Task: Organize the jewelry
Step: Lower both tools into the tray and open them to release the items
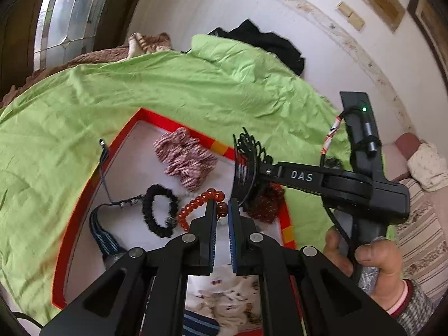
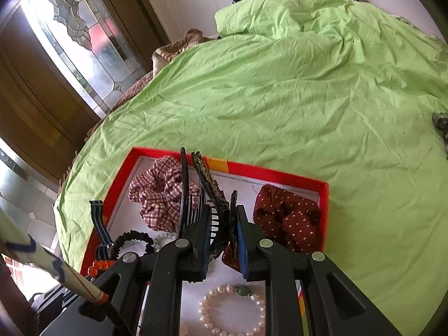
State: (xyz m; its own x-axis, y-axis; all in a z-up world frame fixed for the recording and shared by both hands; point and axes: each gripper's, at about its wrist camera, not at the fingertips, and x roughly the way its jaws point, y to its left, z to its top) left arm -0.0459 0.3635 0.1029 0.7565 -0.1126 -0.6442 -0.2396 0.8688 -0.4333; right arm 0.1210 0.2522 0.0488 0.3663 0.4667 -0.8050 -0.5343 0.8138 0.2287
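The right gripper (image 2: pixel 222 231) is clamped on a black hair claw clip (image 2: pixel 212 210), its toothed halves sticking up between the two fingers and hanging just above the red tray (image 2: pixel 324 210). From the left camera that same clip (image 1: pixel 247 165) shows at the tip of the right gripper (image 1: pixel 253 172), over the tray's far right part, with a person's hand (image 1: pixel 369 263) wrapped round the handle. The left gripper (image 1: pixel 222 210) is squeezed nearly shut with nothing between its fingers — it hovers over the tray beside a string of orange beads (image 1: pixel 196 205). Inside the tray, toward the far edge, lies a red-and-white checked scrunchie (image 2: pixel 159 196); at the right wall sits a dark red dotted scrunchie (image 2: pixel 288 218). Nearer the left wall is a black elastic hair band (image 1: pixel 159 210), and a blue striped strap (image 2: pixel 99 224) drapes over that wall. At the tray's near end rests a pearl bracelet (image 2: pixel 232 312) with one green bead. The tray itself sits on a rumpled green sheet (image 2: pixel 280 98) — beyond it a black garment (image 1: pixel 266 40) lies against the wall.
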